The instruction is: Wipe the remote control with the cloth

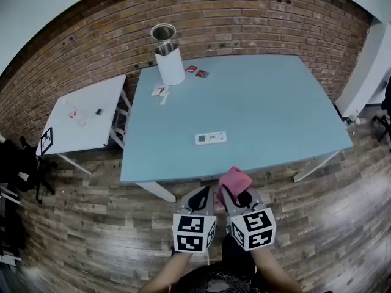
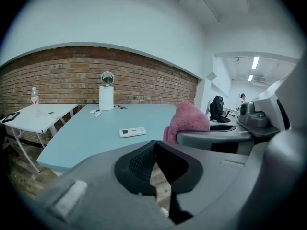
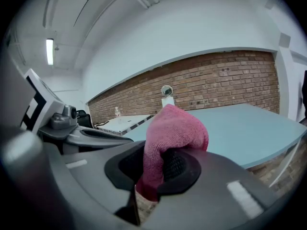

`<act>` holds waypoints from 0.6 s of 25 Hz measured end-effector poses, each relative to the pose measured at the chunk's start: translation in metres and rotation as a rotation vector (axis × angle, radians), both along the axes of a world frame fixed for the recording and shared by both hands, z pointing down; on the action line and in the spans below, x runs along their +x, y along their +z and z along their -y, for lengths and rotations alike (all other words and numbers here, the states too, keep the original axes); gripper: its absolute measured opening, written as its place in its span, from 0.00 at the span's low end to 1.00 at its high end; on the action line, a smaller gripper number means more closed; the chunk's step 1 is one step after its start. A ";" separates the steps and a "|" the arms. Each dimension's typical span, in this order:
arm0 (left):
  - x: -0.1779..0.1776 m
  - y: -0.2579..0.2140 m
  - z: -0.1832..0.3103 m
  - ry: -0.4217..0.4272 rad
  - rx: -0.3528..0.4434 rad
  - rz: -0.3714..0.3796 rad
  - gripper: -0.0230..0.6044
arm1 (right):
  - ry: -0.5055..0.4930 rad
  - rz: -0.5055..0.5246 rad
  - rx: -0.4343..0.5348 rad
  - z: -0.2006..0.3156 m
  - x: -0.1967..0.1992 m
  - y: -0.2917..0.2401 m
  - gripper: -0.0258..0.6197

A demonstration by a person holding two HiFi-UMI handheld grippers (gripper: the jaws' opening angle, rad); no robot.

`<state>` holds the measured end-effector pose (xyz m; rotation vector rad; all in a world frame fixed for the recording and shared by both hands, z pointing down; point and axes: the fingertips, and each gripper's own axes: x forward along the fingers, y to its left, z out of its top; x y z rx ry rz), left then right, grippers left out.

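With the right gripper [image 3: 153, 169] clamped on the pink cloth [image 3: 175, 128] and the left gripper [image 2: 153, 164] closed on nothing, the remote control [image 1: 211, 138] lies loose toward the blue table's [image 1: 275, 96] near edge, so an unbraced wipe could shove it sliding away.

light blue table [image 1: 275, 96] with white remote control [image 1: 211, 138] lying flat near its front edge, white cylinder can [image 1: 170, 64] at the far left corner. both grippers sit off the table's near edge over wood floor [image 1: 91, 237]. right gripper [image 1: 237, 194] clamps a pink cloth [image 1: 234, 178], left gripper [image 1: 200, 198] just beside it.
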<state>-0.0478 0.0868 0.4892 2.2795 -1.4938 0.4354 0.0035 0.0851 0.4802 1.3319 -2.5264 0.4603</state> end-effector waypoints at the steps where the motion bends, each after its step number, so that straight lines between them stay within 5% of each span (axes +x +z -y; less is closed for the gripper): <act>1: 0.001 0.004 0.010 -0.004 -0.009 0.003 0.03 | -0.004 0.003 -0.007 0.010 0.002 0.002 0.14; 15: 0.021 0.041 0.104 0.014 -0.054 0.039 0.04 | -0.137 0.009 -0.096 0.105 0.016 0.025 0.14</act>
